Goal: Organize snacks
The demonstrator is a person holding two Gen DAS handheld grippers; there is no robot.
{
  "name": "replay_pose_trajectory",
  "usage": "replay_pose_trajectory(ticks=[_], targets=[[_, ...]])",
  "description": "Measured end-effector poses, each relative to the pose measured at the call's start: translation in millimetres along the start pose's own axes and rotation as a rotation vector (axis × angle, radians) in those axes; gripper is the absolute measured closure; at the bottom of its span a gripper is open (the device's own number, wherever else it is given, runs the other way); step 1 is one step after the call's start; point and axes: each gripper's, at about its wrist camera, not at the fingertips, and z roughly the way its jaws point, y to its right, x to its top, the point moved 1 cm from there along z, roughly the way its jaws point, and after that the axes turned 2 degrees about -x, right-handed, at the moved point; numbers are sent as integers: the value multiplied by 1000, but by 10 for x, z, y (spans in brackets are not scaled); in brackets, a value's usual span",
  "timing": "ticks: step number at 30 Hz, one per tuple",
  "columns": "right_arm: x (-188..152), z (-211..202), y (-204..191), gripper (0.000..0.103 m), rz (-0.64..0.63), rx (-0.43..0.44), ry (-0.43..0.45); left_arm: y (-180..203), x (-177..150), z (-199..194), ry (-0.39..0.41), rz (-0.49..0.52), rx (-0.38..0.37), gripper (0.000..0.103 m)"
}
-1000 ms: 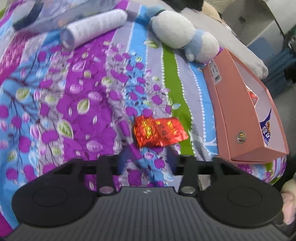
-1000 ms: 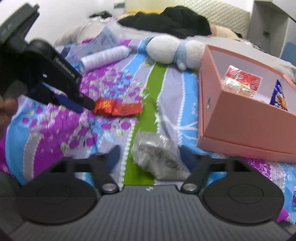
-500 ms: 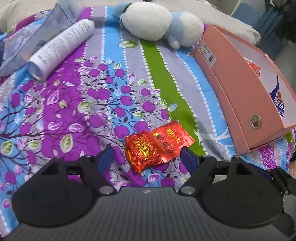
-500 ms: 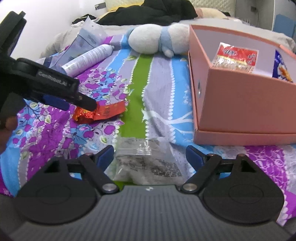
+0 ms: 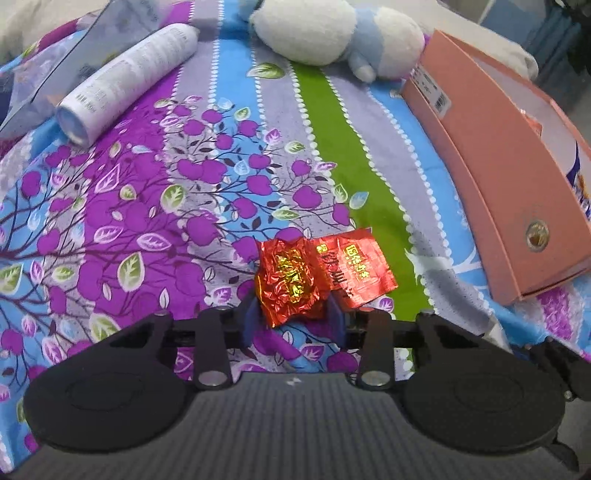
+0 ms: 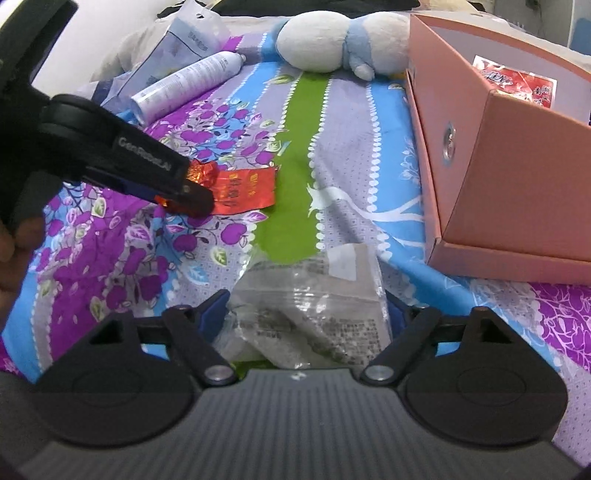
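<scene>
A red foil snack packet (image 5: 317,275) lies on the patterned bedspread. My left gripper (image 5: 293,317) has closed on its crumpled near end; it also shows in the right wrist view (image 6: 184,194) with the red packet (image 6: 240,190) in its tip. My right gripper (image 6: 306,321) has a clear plastic snack bag (image 6: 314,317) between its fingers, which touch the bag's sides. A pink open box (image 5: 495,162) stands to the right; in the right wrist view the pink box (image 6: 517,184) holds a red-and-white snack pack (image 6: 517,83).
A white spray can (image 5: 129,77) and a plastic bag (image 5: 74,59) lie at the far left. A white and blue plush toy (image 5: 332,33) sits at the back, next to the box's far end. The bedspread (image 5: 147,203) covers everything.
My left gripper has moved forward and closed on the red packet. My right gripper has narrowed around the clear bag and moved closer over it.
</scene>
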Motion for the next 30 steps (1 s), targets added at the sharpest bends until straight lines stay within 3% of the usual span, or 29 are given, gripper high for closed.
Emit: replay_pose_trajectory(ticks=[16, 18, 20, 30], targets=[[-104, -296, -20, 24, -26, -32, 0, -153, -487, -556, 57, -150, -28, 65], [-85, -361, -15, 24, -26, -36, 15, -124, -503, -635, 74, -153, -45, 65], [-50, -424, -7, 24, -24, -40, 30, -74, -496, -705, 90, -144, -55, 74], [119, -763, 83, 24, -13, -84, 109, 191, -365, -1017, 176, -126, -126, 76]])
